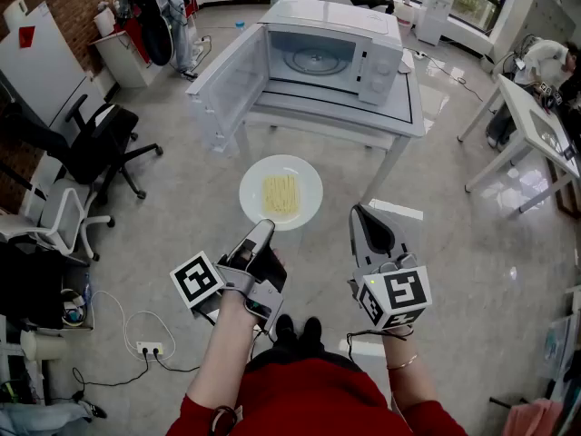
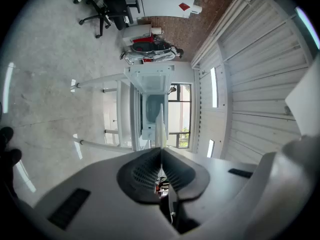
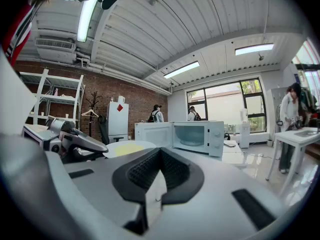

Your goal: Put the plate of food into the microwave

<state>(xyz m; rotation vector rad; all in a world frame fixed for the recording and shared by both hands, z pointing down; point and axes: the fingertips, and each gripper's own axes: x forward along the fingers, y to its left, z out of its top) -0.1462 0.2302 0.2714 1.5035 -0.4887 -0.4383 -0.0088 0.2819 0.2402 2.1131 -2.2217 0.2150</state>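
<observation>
A white plate [image 1: 280, 193] with pale yellow food [image 1: 280, 194] hangs in the air in front of the table. My left gripper [image 1: 264, 229] is shut on the plate's near rim. In the left gripper view the plate [image 2: 160, 126] shows edge-on, pinched between the pads of the left gripper [image 2: 161, 151]. The white microwave [image 1: 331, 54] stands on the table with its door [image 1: 227, 82] swung open to the left and the glass turntable visible inside. To the right of the plate, my right gripper [image 1: 361, 214] is shut and holds nothing. In the right gripper view the right gripper [image 3: 160, 151] points at the microwave [image 3: 192, 136], with the plate [image 3: 125, 148] to its left.
The microwave sits on a white table [image 1: 399, 116] with thin legs. Black office chairs [image 1: 82, 143] stand at the left, and another white table [image 1: 540, 130] with a person beside it at the far right. A power strip and cables [image 1: 145, 346] lie on the floor at lower left.
</observation>
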